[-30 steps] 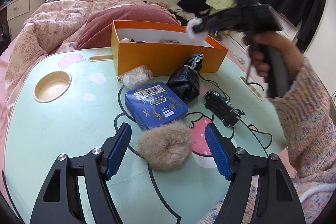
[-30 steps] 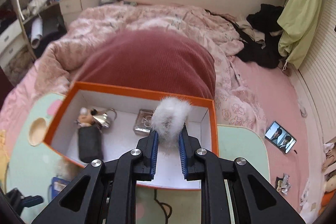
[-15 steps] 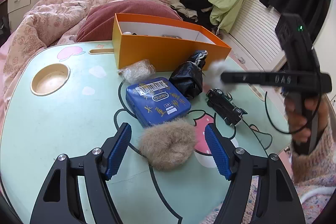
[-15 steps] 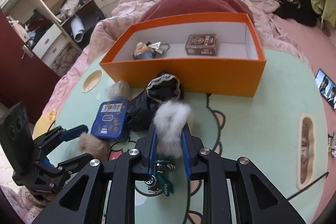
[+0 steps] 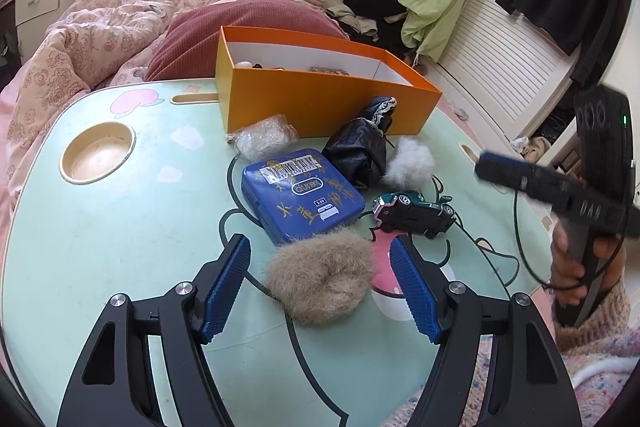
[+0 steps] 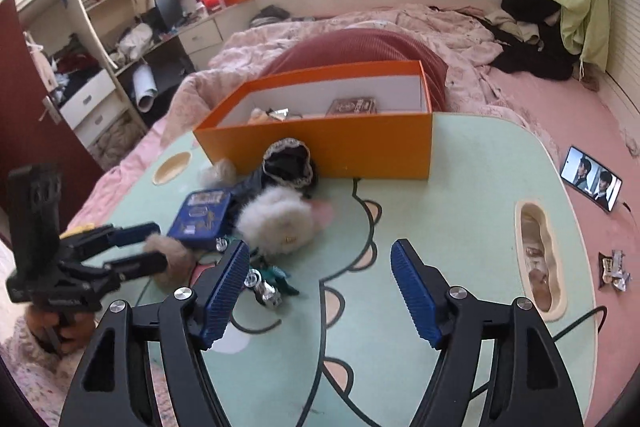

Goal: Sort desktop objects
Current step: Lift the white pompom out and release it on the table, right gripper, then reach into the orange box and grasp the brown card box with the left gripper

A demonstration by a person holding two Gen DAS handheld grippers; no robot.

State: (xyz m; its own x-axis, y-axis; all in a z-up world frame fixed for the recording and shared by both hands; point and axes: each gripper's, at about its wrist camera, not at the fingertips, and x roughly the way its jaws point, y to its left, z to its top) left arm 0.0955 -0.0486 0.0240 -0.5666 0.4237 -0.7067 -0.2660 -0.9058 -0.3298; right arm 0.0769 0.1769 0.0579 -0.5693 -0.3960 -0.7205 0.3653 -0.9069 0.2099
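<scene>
The left gripper [image 5: 320,279] hovers low over the mint-green table [image 5: 100,247] with its blue-padded jaws spread wide on either side of a tan fur pompom [image 5: 322,277], which lies between them; whether the pads touch it is hard to tell, though gaps show on both sides. Just beyond the pompom sits a blue Durex tin [image 5: 302,199], with a crumpled clear plastic bag [image 5: 264,139] behind it. A black lace-trimmed pouch [image 5: 360,147] rests against the front wall of the orange box [image 5: 320,103], and a white fur pompom [image 5: 410,163] lies on the table just beside the pouch, touching it. A green toy car [image 5: 414,213] stands near the white pompom, to the right of the tin.

The right gripper [image 6: 320,293] is released, jaws wide apart and holding nothing, above the table, with the white pompom just ahead of its left finger. Inside the box lie a small brown card pack [image 6: 352,105] and a keychain-like cluster [image 6: 268,114].
</scene>
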